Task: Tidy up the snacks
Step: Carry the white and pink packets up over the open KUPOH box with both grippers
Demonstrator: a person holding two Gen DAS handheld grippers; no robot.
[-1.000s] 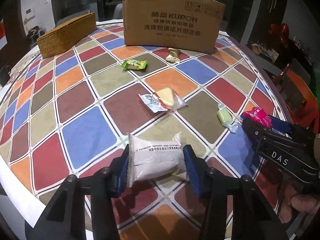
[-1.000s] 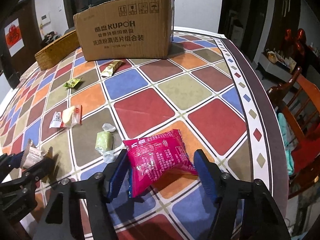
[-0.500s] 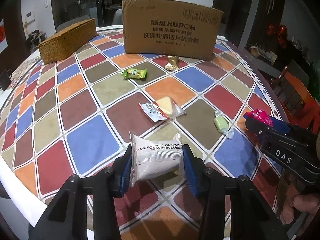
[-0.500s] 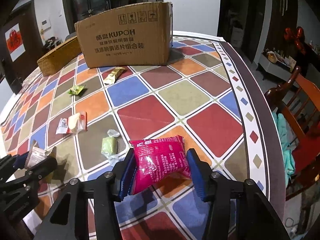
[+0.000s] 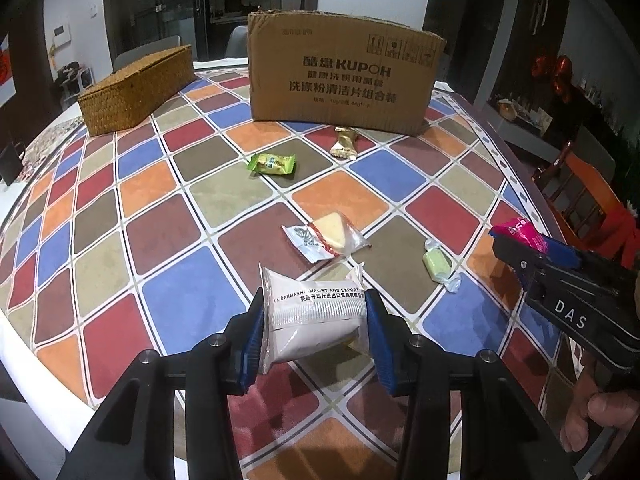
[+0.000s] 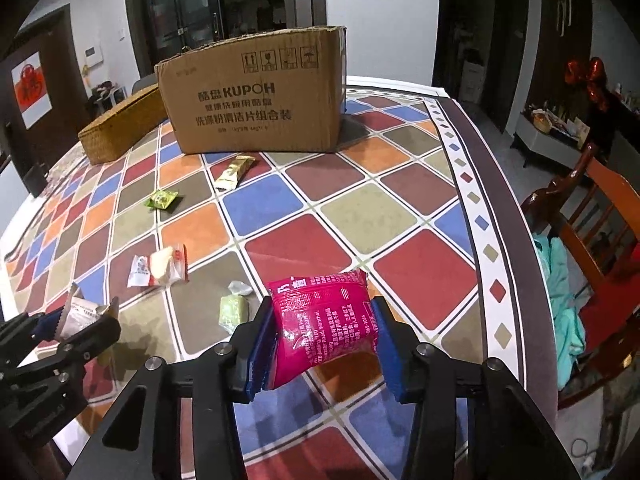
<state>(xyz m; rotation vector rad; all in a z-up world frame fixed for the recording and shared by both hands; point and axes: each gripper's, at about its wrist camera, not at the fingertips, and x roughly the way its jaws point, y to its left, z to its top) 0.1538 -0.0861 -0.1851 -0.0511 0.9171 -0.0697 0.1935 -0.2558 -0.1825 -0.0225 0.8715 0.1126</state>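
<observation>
My left gripper [image 5: 314,334] is shut on a white snack packet [image 5: 314,316] and holds it above the chequered table. My right gripper [image 6: 324,338] is shut on a pink snack packet [image 6: 324,320], also lifted off the table. The pink packet [image 5: 520,232] and the white packet [image 6: 80,314] each show in the other wrist view. On the table lie a clear-wrapped yellow cake [image 5: 328,236], a pale green candy [image 5: 438,266], a green sweet [image 5: 272,164] and a gold bar [image 5: 346,142]. A brown KUPOH cardboard box [image 5: 340,80] stands at the far side.
A woven basket [image 5: 136,90] stands at the far left, beside the cardboard box. The table's right edge has a white and dark border [image 6: 480,220]. A wooden chair [image 6: 592,216] with a teal cloth stands just beyond it.
Both grippers closed further on their packets and lifted them off the table. The right gripper went from open around the pink packet to shut on it.
</observation>
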